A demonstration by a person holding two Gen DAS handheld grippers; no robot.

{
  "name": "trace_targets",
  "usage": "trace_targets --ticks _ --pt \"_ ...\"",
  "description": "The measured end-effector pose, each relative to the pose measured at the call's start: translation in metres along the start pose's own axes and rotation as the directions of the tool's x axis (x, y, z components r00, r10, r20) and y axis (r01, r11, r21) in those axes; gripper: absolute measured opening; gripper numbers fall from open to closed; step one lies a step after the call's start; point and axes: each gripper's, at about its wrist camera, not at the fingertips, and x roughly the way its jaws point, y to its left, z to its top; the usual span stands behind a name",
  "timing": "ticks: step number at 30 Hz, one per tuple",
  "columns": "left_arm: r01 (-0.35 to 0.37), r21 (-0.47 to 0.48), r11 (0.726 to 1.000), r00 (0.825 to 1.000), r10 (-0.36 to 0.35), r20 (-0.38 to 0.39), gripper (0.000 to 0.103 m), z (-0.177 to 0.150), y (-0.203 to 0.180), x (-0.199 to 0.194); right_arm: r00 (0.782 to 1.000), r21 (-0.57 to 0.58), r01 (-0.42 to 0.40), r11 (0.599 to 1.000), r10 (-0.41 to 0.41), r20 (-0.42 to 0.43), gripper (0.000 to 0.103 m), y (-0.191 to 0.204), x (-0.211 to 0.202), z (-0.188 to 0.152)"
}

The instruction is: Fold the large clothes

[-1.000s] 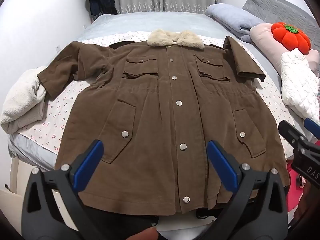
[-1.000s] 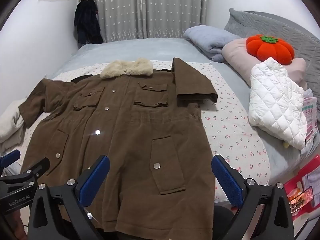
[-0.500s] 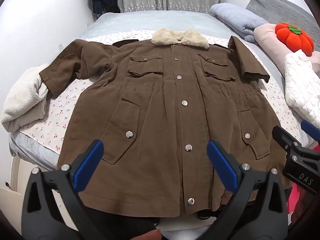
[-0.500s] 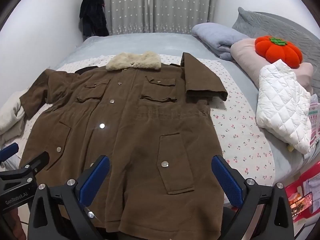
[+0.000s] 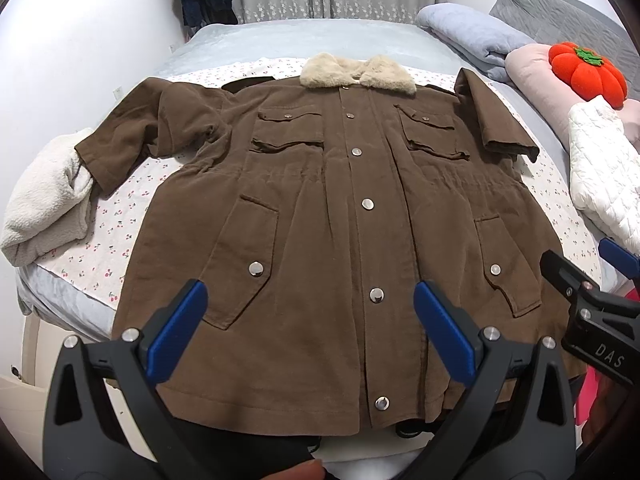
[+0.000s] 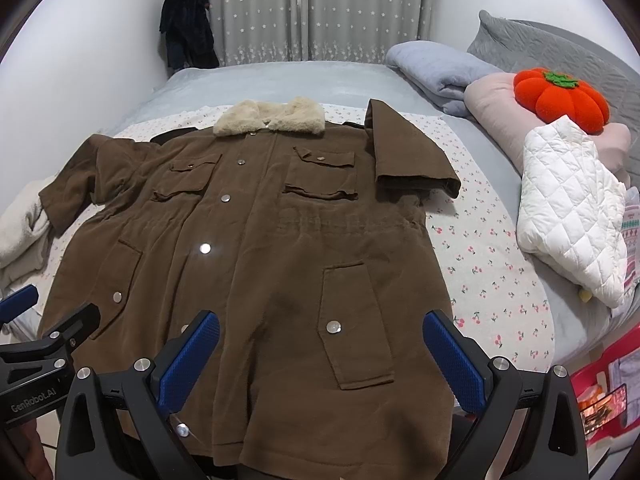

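A large brown coat (image 5: 340, 216) with a cream fur collar (image 5: 358, 72) lies flat, front up and buttoned, on the bed; it also fills the right wrist view (image 6: 260, 260). Its left sleeve (image 5: 132, 136) spreads outward. Its right sleeve (image 6: 404, 152) lies folded down along the side. My left gripper (image 5: 310, 328) is open and empty above the coat's hem. My right gripper (image 6: 320, 360) is open and empty above the hem's right part, and it shows at the right edge of the left wrist view (image 5: 592, 292).
The bed has a floral sheet (image 6: 492, 272). A white quilted jacket (image 6: 572, 216), an orange pumpkin cushion (image 6: 560, 96) and grey bedding (image 6: 436, 68) lie on the right. A cream fleece garment (image 5: 44, 200) lies at the left edge. A dark garment (image 6: 188, 36) hangs by the curtain.
Both grippers have drifted slightly forward and to the left over the coat's hem. Both stay open and the coat has not moved.
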Motion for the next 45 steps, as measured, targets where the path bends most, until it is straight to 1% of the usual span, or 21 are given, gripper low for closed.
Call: trace_targets --ticks 45 --pt "0.005 0.002 1.000 1.000 -0.005 -0.009 0.103 0.0014 -0.0028 0.0016 1.000 0.012 0.002 1.000 -0.002 -0.007 0.103 -0.0028 0.0056 -0.0005"
